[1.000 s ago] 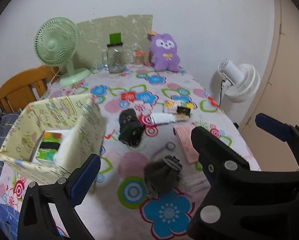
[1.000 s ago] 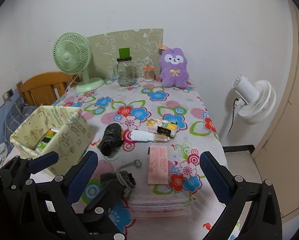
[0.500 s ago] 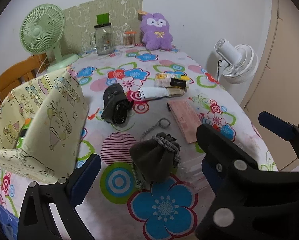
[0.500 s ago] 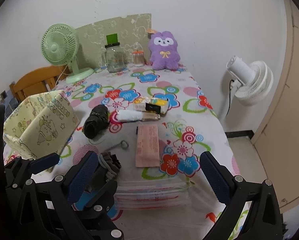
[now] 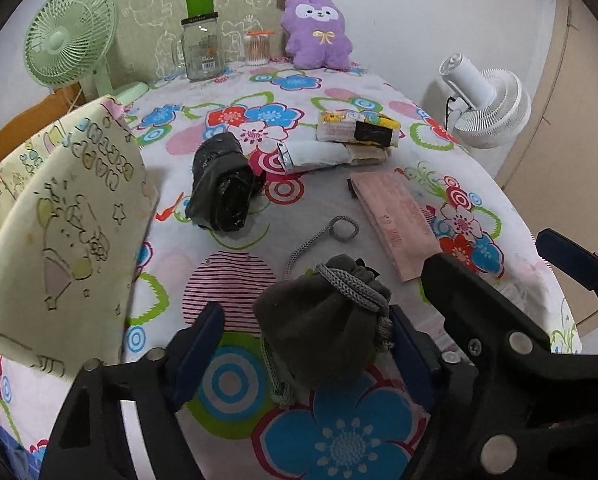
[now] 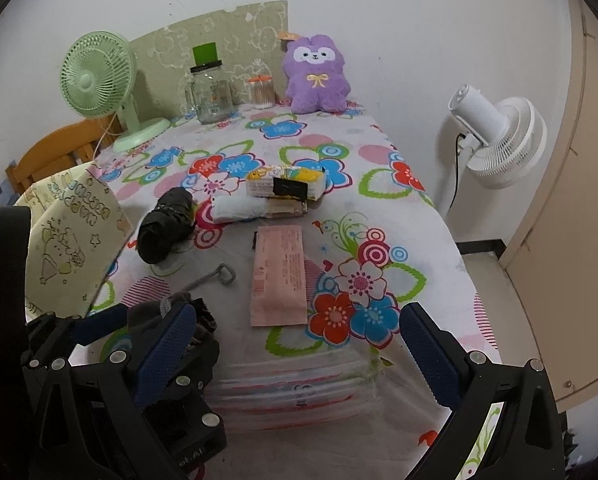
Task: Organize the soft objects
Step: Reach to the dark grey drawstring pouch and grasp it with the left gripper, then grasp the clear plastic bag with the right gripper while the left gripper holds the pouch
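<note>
A dark grey drawstring pouch point(image 5: 323, 320) lies on the flowered tablecloth, between the fingers of my left gripper point(image 5: 303, 344), which is open around it with gaps on both sides. The pouch also shows in the right wrist view point(image 6: 167, 316). A black rolled cloth point(image 5: 223, 190), a white rolled cloth point(image 5: 319, 156), a yellow tissue pack point(image 5: 357, 128) and a pink packet point(image 5: 395, 220) lie beyond. A yellow fabric box point(image 5: 63, 216) stands at the left. My right gripper point(image 6: 295, 348) is open and empty above the table's near edge.
A purple plush toy point(image 5: 317, 32), a glass jar point(image 5: 203, 52), a cotton-swab jar point(image 5: 257, 48) and a green fan point(image 5: 71, 44) stand at the back. A white fan point(image 6: 495, 136) stands off the table's right side. Clear flat packets point(image 6: 295, 384) are stacked at the near edge.
My left gripper has moved down and forward until its fingers are either side of the grey pouch, and has narrowed. The right gripper has dropped a little and stayed open.
</note>
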The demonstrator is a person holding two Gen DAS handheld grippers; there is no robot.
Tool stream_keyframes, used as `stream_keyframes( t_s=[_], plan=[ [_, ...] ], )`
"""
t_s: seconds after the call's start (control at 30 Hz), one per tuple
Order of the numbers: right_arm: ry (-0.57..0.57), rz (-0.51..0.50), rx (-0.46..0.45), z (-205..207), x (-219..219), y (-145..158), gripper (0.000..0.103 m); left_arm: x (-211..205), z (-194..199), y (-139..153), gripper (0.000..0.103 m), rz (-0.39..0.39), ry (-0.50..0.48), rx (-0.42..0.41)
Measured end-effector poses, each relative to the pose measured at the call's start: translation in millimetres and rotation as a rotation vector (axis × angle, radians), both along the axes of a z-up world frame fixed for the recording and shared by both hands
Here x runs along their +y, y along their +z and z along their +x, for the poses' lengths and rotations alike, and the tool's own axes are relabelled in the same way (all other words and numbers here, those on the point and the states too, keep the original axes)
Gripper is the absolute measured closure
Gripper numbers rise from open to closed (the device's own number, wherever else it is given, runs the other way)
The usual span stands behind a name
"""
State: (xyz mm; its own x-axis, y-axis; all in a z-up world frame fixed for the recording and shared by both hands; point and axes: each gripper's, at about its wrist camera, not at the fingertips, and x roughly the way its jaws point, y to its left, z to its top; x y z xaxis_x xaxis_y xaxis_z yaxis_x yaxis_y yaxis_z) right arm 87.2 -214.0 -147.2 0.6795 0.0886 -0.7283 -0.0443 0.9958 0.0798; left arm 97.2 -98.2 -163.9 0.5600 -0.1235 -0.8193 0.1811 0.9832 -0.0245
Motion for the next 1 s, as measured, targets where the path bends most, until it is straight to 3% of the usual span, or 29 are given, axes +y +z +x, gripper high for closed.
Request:
stream_keyframes(
  t_s=[0.1, 0.67, 1.0],
  plan=[
    [-0.002, -0.005, 0.007, 3, 1, -2, 0.0, 1, 2, -1, 0.044, 0.009, 0.014, 0.001],
    [-0.033, -0.011, -0.008, -14, 9, 9, 0.0, 10, -15, 9, 0.05, -0.025, 0.004, -0.015],
    [-0.113, 0.039, 0.087, -27, 0, -5, 0.003, 9, -24, 6, 0.05, -0.011, -0.024, -0.018]
  ],
)
